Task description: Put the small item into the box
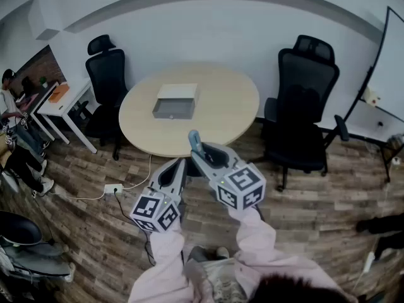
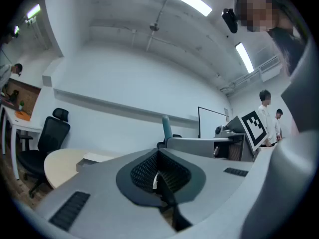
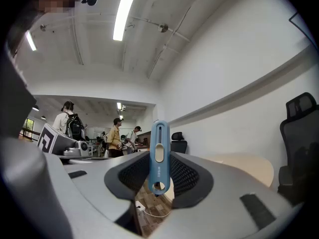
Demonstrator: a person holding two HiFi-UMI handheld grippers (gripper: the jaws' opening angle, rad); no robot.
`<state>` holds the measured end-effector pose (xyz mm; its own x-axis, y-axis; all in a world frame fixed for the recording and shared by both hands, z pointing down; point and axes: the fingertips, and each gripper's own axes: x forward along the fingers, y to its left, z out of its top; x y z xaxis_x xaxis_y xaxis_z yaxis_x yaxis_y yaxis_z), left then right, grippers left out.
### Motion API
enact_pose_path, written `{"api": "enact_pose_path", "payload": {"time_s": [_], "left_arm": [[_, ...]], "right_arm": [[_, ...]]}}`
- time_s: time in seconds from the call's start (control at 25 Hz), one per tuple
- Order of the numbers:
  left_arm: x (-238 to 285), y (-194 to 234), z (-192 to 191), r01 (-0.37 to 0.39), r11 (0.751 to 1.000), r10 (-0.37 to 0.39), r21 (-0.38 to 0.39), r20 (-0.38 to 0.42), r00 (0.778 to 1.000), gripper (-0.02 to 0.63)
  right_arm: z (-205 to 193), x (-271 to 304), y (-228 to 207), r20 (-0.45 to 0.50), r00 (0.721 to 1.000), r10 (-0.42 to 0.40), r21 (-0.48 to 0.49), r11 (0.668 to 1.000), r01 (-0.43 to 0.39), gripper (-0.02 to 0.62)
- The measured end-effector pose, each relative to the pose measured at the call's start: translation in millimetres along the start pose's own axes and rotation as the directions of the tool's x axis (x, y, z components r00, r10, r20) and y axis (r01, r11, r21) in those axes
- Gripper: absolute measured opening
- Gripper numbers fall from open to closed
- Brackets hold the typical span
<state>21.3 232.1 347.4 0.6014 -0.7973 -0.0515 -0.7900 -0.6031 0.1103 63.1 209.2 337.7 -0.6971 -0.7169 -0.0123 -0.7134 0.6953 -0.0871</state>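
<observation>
Blue slide cutter (image 3: 159,156) stands upright, pinched betw. R gripper (image 3: 159,183) fingers, in the air just off the 6 o'clock edge of round surface (image 1: 233,106), w/ grey-white box (image 1: 175,101) at its 11 o'clock; L gripper (image 2: 159,176) fingers pressed together.

Smooth pale wood table (image 1: 227,106), blue plastic cutter (image 3: 159,156), matt grey box (image 1: 175,101).
</observation>
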Motion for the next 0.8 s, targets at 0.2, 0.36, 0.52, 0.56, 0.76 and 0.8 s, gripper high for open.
{"api": "enact_pose_path", "payload": {"time_s": [0.2, 0.36, 0.52, 0.56, 0.76, 0.8], "left_arm": [[4, 4, 1, -0.001, 1.000, 0.001, 0.013, -0.005, 1.000, 0.009], [3, 7, 1, -0.007, 1.000, 0.007, 0.012, -0.004, 1.000, 0.009], [4, 9, 0, -0.010, 1.000, 0.010, 0.003, 0.004, 1.000, 0.009], [4, 9, -1, -0.009, 1.000, 0.009, 0.000, 0.004, 1.000, 0.009], [8, 1, -8, 0.001, 1.000, -0.001, -0.009, -0.014, 1.000, 0.009], [9, 1, -9, -0.001, 1.000, 0.001, -0.013, -0.016, 1.000, 0.009]], "right_arm": [[1, 5, -4, 0.005, 1.000, 0.000, 0.000, 1.000, 0.000, 0.127], [0, 5, -5, 0.009, 1.000, 0.003, 0.008, 1.000, -0.003, 0.127], [-2, 6, -5, 0.003, 1.000, 0.006, 0.008, 1.000, -0.006, 0.129], [-3, 6, -5, -0.001, 1.000, 0.007, 0.008, 1.000, -0.007, 0.129], [-7, -1, -12, -0.017, 1.000, -0.005, 0.022, 1.000, 0.005, 0.129], [-9, -1, -14, -0.021, 1.000, -0.006, 0.022, 1.000, 0.007, 0.129]]}}
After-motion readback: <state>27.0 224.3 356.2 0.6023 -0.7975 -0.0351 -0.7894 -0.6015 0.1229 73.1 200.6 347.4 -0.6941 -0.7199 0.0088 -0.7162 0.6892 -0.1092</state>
